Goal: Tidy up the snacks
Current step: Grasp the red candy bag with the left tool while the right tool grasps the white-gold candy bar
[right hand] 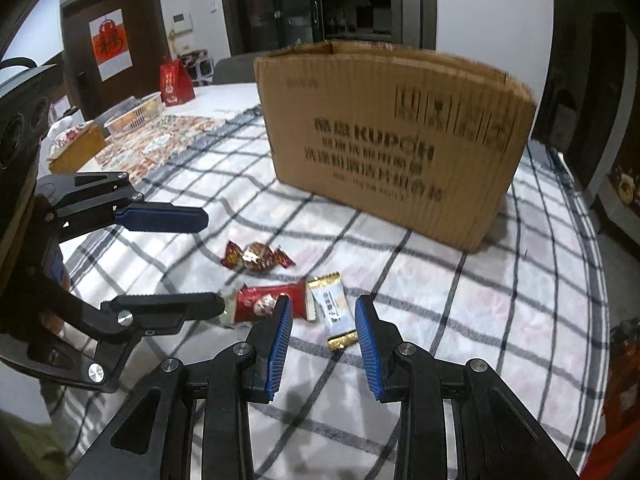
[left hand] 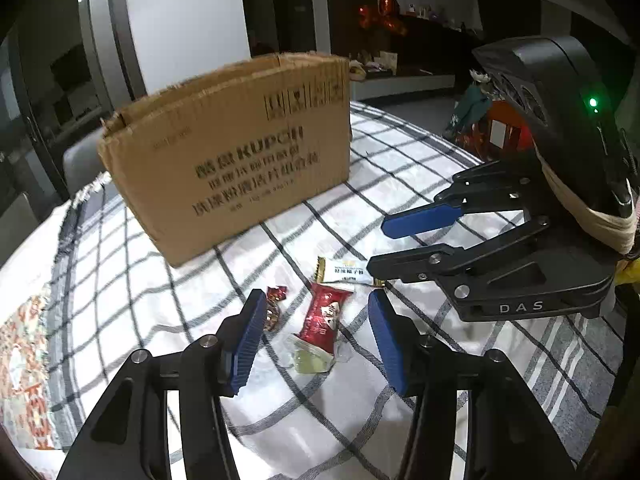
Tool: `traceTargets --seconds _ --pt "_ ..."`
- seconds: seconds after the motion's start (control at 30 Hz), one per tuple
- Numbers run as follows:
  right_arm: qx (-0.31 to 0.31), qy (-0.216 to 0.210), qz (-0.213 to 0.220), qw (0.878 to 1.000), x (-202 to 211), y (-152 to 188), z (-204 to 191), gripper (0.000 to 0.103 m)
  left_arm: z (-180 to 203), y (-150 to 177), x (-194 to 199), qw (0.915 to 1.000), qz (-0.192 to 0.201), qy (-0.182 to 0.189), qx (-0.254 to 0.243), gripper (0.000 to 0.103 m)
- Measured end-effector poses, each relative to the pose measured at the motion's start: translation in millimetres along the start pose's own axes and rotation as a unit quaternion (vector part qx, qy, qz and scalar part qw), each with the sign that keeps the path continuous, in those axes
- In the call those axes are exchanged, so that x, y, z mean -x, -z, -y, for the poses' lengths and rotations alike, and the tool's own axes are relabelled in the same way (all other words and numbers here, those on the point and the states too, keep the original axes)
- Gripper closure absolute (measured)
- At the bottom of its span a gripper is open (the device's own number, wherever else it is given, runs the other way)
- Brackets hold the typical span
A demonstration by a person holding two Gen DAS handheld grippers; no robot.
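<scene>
Two pairs of jaws, both open and holding nothing. Left gripper [left hand: 318, 334] with blue ribbed pads, moderately spread, hanging above the red rectangular snack packet [left hand: 323, 317] that lies on the cloth between them, not touching it. Right gripper [right hand: 323, 336], also with blue ribbed pads, spread less wide, hanging above the white snack packet with golden ends [right hand: 334, 310], pads apart from it on both sides.

Just beside the left pad of the left gripper, in the left wrist view, a small round candy in a red and gold twisted wrapper [left hand: 274, 306]. White packet touching the top end of the red packet, perhaps overlapping it a little. Under the lower end of the red packet, a pale greenish transparent wrapper [left hand: 314, 362]; contents not clear.

All three snacks lying close together on the white tablecloth with grey check lines [left hand: 280, 420]. Behind them, well apart, a brown cardboard box with black printed letters [left hand: 236, 152], standing upright with the top open. Farther left in the right wrist view, a white wire basket [right hand: 136, 114] and a red paper gift bag [right hand: 176, 80].
</scene>
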State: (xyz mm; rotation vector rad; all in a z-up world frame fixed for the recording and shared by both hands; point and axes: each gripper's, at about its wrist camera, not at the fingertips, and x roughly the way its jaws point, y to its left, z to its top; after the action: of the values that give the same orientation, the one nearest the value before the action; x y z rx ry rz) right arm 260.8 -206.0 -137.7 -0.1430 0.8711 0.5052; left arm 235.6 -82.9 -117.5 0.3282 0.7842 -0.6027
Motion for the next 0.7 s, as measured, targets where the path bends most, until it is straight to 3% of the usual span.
traceTargets --seconds 0.43,0.7 --pt "0.001 0.001 -0.032 0.999 -36 2 10 0.070 -11 8 -46 0.9976 -0.045 0.040 0.034 0.060" --pt "0.022 0.005 -0.038 0.999 -48 -1 8 0.073 -13 9 -54 0.9962 -0.052 0.050 0.050 0.073"
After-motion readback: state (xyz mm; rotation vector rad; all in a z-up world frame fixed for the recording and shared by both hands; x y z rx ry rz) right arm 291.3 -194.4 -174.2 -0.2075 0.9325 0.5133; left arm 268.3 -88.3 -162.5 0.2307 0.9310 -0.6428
